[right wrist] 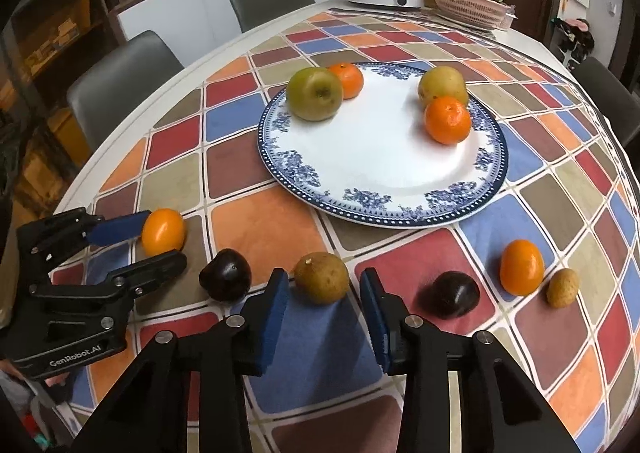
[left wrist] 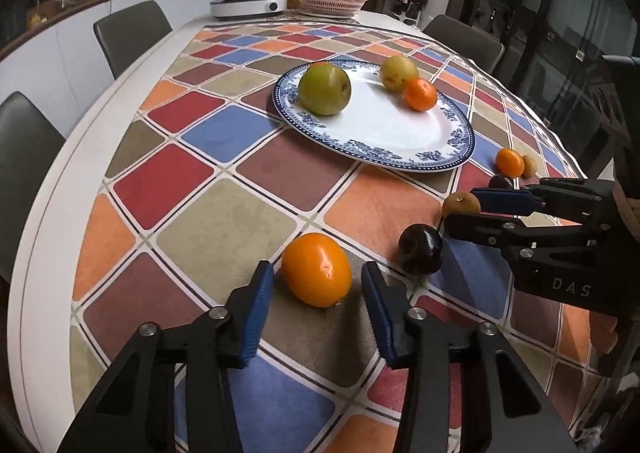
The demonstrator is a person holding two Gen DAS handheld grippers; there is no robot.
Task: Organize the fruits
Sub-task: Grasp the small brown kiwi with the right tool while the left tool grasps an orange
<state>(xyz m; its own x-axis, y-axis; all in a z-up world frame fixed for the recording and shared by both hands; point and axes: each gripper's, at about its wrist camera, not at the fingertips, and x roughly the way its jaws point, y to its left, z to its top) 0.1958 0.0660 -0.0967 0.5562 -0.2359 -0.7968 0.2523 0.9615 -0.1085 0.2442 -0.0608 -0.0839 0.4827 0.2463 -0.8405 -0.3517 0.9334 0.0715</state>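
Only the right wrist view catches the second tangerine [right wrist: 346, 79] tucked behind the green apple [right wrist: 315, 98] on the blue-rimmed plate [right wrist: 376, 209], beside a yellow pear [right wrist: 442, 85] and another tangerine [right wrist: 447, 119]. On the checkered tablecloth [left wrist: 224, 229], the left gripper [left wrist: 318, 285] is spread around an orange fruit [left wrist: 316, 270] without touching it, and the right gripper [right wrist: 324, 289] sits spread around a brownish fruit [right wrist: 322, 277], its left pad just touching

grey chairs [right wrist: 120, 81] ring the surface [left wrist: 52, 189] under a checked cloth [left wrist: 224, 221]; cluttered wooden shelves [right wrist: 52, 33] behind, dark glass doors [left wrist: 560, 13] right.
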